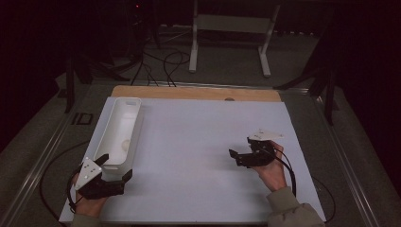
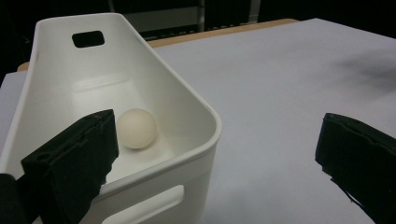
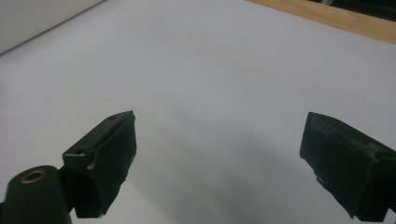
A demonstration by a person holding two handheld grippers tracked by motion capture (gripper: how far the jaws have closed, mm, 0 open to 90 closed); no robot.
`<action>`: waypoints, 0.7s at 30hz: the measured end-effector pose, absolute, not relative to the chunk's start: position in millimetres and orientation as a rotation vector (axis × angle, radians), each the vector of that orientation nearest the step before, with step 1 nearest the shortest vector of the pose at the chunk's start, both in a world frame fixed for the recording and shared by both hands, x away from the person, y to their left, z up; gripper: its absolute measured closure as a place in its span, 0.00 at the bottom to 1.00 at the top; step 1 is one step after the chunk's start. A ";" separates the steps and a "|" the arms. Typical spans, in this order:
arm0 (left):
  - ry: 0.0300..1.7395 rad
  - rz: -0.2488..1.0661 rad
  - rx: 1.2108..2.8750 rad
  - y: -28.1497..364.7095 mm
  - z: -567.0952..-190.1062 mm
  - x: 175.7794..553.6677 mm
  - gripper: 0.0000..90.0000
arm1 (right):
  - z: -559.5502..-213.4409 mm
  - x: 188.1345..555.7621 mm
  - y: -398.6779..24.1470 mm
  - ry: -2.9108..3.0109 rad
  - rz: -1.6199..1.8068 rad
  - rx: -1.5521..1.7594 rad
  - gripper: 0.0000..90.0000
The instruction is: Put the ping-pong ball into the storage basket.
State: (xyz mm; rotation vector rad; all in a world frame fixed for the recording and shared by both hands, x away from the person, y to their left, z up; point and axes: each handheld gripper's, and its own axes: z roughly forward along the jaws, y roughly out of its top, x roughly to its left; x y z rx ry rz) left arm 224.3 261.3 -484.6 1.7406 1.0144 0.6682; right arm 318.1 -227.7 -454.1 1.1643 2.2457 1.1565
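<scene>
High view, bottom left: left gripper (image 1: 115, 166) sits at near end of white bin (image 1: 118, 130), jaws spread wide, one jaw over bin rim, other outside it, nothing gripped. Left gripper view puts small cream ball (image 2: 136, 128) mid-left of frame, lying loose on bin floor near that end. Right gripper (image 1: 241, 151) at lower right, jaws wide apart too, empty, hovering over bare white tabletop (image 1: 198, 137). Wooden edge strip (image 1: 194, 92) at far side, upper centre.

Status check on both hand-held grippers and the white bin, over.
Left hand-held gripper open, straddling near corner of white bin. Ball lying inside bin. Right hand-held gripper open, over bare white mat. Nothing in the way.
</scene>
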 end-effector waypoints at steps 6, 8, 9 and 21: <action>1.014 0.668 1.743 261.3 -484.4 224.6 0.00 | -465.6 303.8 -247.5 2.169 1.158 1.196 0.11; 1.015 0.668 1.743 261.3 -484.4 224.6 0.00 | -470.5 297.5 -253.8 2.134 1.162 1.198 0.11; 1.014 0.668 1.745 261.3 -484.4 224.9 0.00 | -471.9 295.4 -256.4 2.117 1.179 1.201 0.12; 1.017 0.663 1.748 260.7 -484.1 226.4 0.00 | -485.9 268.7 -290.0 1.931 1.315 1.204 0.13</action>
